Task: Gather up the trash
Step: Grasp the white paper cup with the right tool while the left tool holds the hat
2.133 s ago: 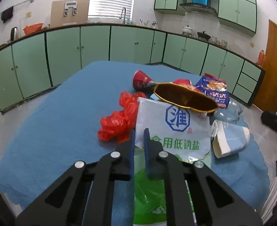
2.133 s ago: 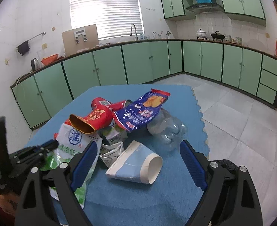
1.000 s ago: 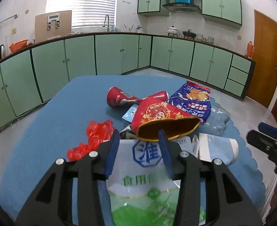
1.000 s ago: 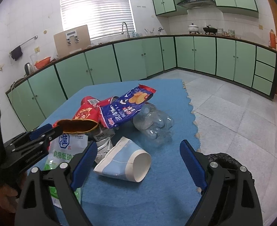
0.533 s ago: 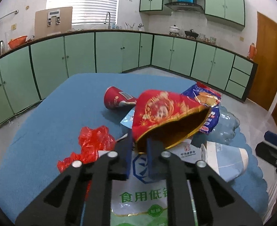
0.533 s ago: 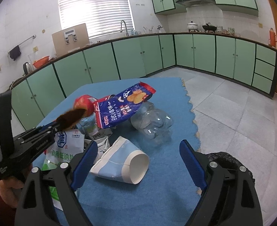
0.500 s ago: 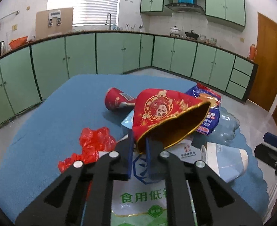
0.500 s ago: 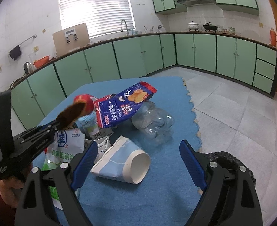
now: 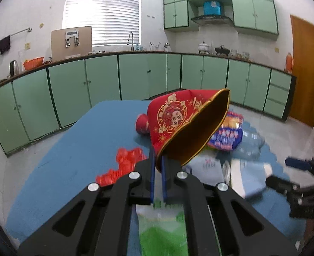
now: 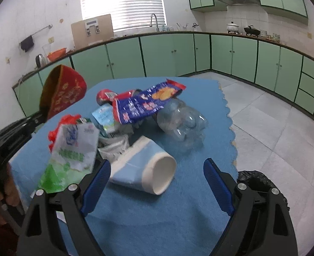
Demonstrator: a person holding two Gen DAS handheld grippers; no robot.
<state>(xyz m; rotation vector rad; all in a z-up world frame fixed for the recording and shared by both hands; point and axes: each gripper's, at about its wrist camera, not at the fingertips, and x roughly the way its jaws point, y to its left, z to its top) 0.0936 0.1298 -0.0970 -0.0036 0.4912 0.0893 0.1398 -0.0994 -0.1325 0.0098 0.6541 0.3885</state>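
Observation:
My left gripper is shut on the rim of a red and gold paper bowl and holds it up above the blue mat; the bowl also shows in the right wrist view at the far left. My right gripper is open and empty above a blue and white paper cup lying on its side. The pile holds a white and green salt bag, a blue snack bag, a crushed clear bottle, a red cup and a red plastic bag.
A black trash bag sits on the tiled floor at the mat's right edge. Green cabinets line the walls. A brown door stands at the far right.
My left gripper closed on the red bowl's rim and lifted it clear of the pile, tilting it upward. The right gripper stayed open over the paper cup.

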